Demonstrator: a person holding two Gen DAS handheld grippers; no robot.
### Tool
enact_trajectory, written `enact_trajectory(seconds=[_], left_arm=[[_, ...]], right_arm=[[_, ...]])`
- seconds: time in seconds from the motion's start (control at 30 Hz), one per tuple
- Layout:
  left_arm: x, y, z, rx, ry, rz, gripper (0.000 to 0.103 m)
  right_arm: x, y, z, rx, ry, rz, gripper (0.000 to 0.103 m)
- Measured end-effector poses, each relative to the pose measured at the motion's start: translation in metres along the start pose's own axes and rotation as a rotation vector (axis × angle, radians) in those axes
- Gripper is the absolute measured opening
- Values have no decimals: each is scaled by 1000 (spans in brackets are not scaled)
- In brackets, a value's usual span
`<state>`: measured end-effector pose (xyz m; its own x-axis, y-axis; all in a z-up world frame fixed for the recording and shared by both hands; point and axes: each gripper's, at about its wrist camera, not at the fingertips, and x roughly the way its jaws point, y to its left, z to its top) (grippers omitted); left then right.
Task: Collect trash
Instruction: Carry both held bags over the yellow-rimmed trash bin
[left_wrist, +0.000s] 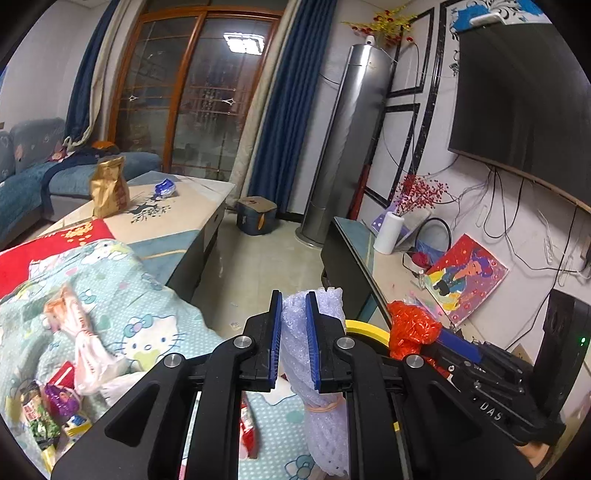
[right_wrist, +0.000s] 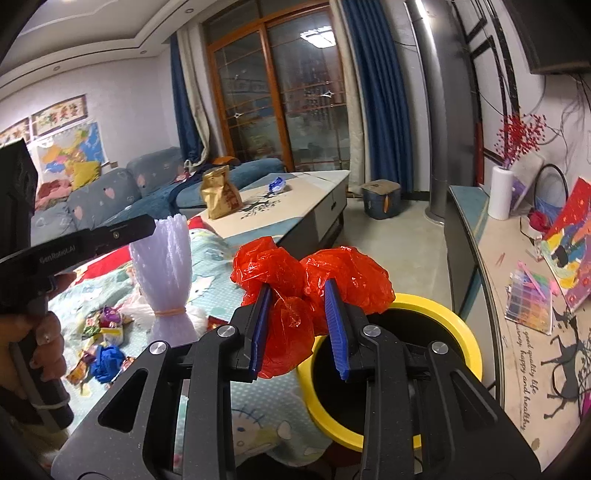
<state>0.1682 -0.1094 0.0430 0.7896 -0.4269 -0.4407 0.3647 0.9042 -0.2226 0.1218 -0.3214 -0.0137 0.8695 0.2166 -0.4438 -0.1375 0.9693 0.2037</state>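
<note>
The left gripper (left_wrist: 294, 325) is squeezing white foam netting (left_wrist: 321, 369); the right gripper (right_wrist: 299, 325) is pinching a red bag (right_wrist: 314, 280) (only its view is showing the whole yellow bin (right_wrist: 458, 332)).

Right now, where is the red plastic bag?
In the right wrist view the red plastic bag is clamped in the right claw, above the near-left rim of the yellow-rimmed bin.

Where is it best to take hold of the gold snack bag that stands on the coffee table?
Grip the gold snack bag at its crumpled, pinched top, coming down from above. It stands upright on the coffee table, and the neck looks thinner than the bulging body, so narrow jaws would probably close on it more surely without tipping the bag.
</note>
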Motion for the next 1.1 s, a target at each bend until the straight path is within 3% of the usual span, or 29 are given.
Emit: enact_trajectory(seconds=[0.67, 1.1], left_arm=[[63, -47, -4, 107, 47, -17, 12], [126, -76, -20, 147, 154, -30, 14]], right_arm=[[5, -47, -8, 60, 84, -51, 23], [29, -88, -32, 174, 198, -68, 24]])
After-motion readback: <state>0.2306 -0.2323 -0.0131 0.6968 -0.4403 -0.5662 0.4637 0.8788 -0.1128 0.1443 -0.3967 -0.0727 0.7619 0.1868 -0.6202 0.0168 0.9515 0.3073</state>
